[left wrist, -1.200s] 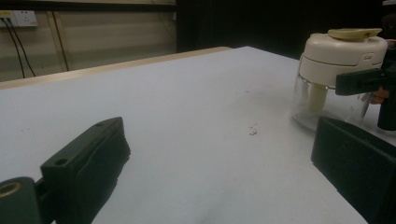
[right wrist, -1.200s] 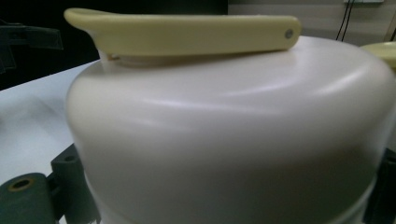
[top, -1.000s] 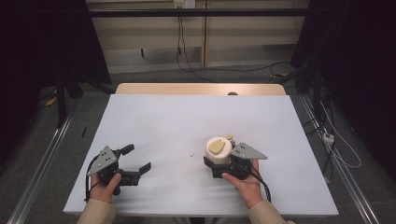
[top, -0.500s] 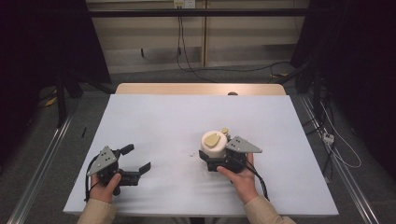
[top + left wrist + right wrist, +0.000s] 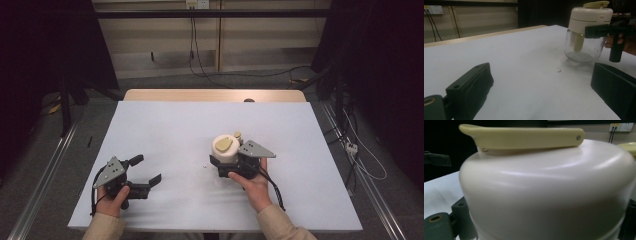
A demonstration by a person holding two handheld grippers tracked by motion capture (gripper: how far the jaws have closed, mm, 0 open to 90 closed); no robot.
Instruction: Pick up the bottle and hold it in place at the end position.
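Note:
A small jar [image 5: 225, 146] with a cream lid, a pale yellow flap on top and a clear glass base stands right of the table's middle. My right gripper [image 5: 227, 162] is shut on it just below the lid, the hand behind it. In the left gripper view the jar [image 5: 587, 32] shows a yellow part inside the glass, and its base is at the table or just above it; I cannot tell which. The cream lid [image 5: 546, 190] looms close in the right gripper view. My left gripper [image 5: 146, 169] rests at the front left, open, with nothing between its fingers [image 5: 471, 87].
The white table top [image 5: 175, 130] has a wooden strip [image 5: 210, 95] along its far edge. Small dark specks [image 5: 559, 70] lie left of the jar. Metal rails [image 5: 45, 175] run beside the table, and cables [image 5: 365, 165] trail on the floor at the right.
My right gripper has carried the jar a little to the left and farther from the person. The left gripper has stayed put and open.

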